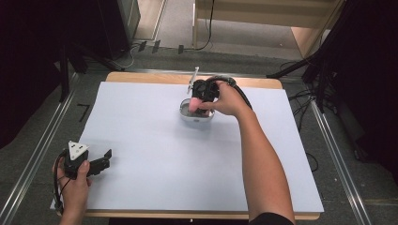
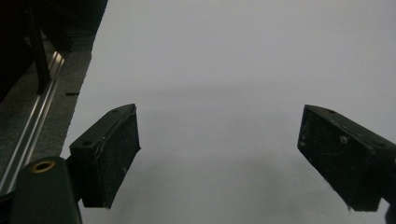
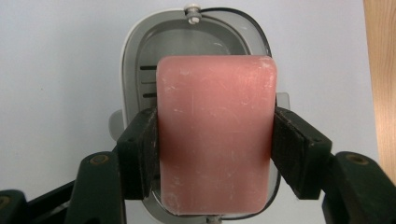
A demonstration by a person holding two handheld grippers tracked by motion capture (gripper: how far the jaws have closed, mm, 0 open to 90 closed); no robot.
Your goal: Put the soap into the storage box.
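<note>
1. Right gripper view: pink soap bar (image 3: 215, 135) clamped betw both black pads, flat face to cam, directly over open grey soap dish (image 3: 140, 56).
2. High view: right gripper (image 1: 197, 101) angled down w/ soap at dish (image 1: 197, 117), far-centre of white sheet (image 1: 155, 154); lid (image 1: 193, 79) upright at dish's far edge.
3. Left gripper (image 1: 105, 159) near sheet's near-left corner, well apart from dish.
4. Left gripper view: jaws spread wide, nothing betw them, white sheet (image 2: 224, 70) ahead.

The soap dish (image 1: 197, 115) near the table's (image 1: 155, 154) far edge is the sole obstacle; elsewhere the surface lies open.
</note>
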